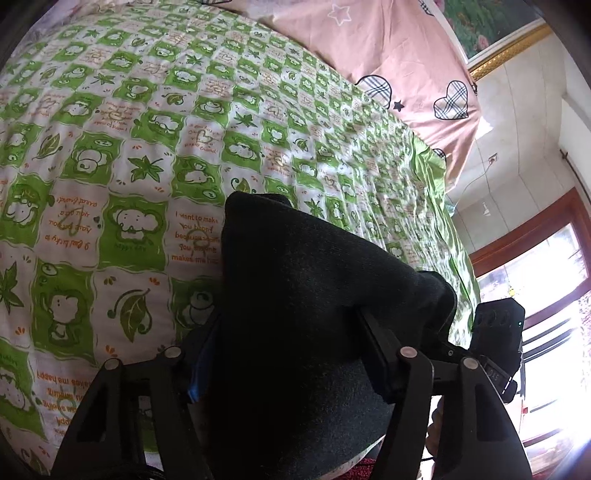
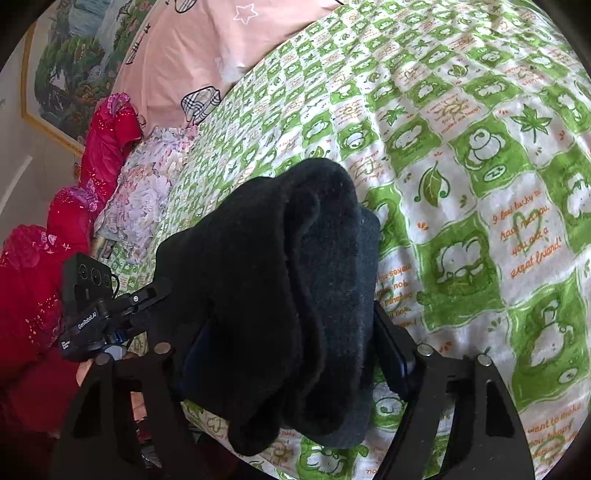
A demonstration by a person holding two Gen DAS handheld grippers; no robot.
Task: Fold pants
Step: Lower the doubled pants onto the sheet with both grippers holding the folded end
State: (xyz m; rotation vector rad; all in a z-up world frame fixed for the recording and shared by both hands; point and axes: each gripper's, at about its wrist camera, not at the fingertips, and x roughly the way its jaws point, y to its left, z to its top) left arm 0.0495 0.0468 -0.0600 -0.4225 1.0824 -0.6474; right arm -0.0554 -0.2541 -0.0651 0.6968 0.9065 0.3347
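Over on the left side, the left gripper (image 1: 291, 354) is clamped on the pants (image 1: 310, 295), its fingers (image 1: 380, 354) pressed in from both sides on a thick wad of black cloth. The pants bulge up out of the grip in a rounded hump and hang above the bed (image 1: 129, 155), lifted off the green and white checked sheet with its little cartoon animals and leaves. Beyond that, a pink pillow (image 1: 399, 55) with plaid hearts lies at the far end of the bed, a framed picture (image 1: 491, 26) hangs above it, and a bright window (image 1: 546, 295) glares at the right edge.

Now the right side: the right gripper (image 2: 291, 350) has its fingers (image 2: 391, 350) closed on the pants (image 2: 280, 280) too. Here the cloth shows as several stacked folds, bunched and draped over the grip, with one end drooping down toward the sheet. The left gripper (image 2: 99, 310) is in sight just to the left, touching the same dark bundle. Further left, a red garment (image 2: 55, 258) with sparkles lies along the bed's edge, with a pale flowered cloth (image 2: 147, 192) beside it.
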